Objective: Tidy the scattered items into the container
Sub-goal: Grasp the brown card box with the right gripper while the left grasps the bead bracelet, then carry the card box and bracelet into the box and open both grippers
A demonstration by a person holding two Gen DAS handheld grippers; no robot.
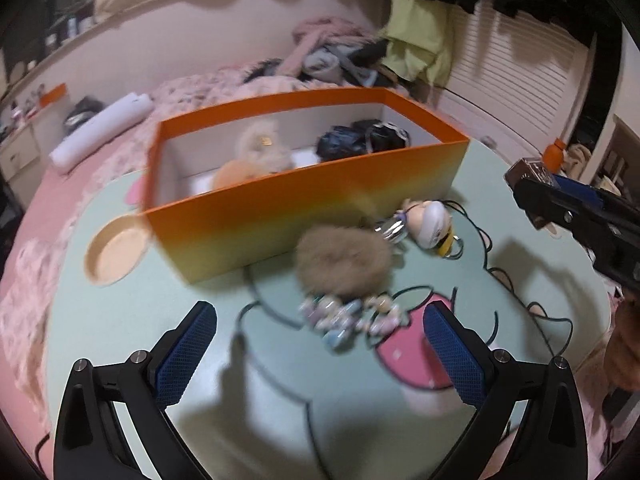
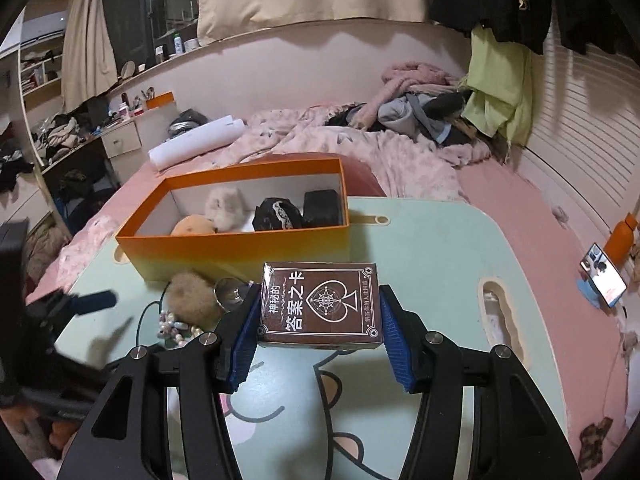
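An orange box (image 1: 304, 204) (image 2: 240, 246) stands on the pale green table (image 1: 132, 320) (image 2: 432, 248), holding plush toys and dark items. In front of it lie a brown fur pompom (image 1: 344, 264) (image 2: 192, 298), a bead bracelet (image 1: 348, 318) (image 2: 176, 326), a silver clip (image 1: 394, 230) and a small doll keychain (image 1: 430, 226). My left gripper (image 1: 320, 344) is open, hovering just short of the beads. My right gripper (image 2: 318, 316) is shut on a brown card box (image 2: 320, 306), held above the table; from the left wrist it shows at the right edge (image 1: 532, 178).
The table sits on a pink bed with a rumpled blanket (image 2: 360, 144) and piled clothes (image 2: 420, 108). A white roll (image 1: 100, 132) (image 2: 196, 142) lies behind the box. A round cup recess (image 1: 112, 250) is left of the box. A phone (image 2: 604, 280) and orange bottle (image 2: 620, 238) stand at the right.
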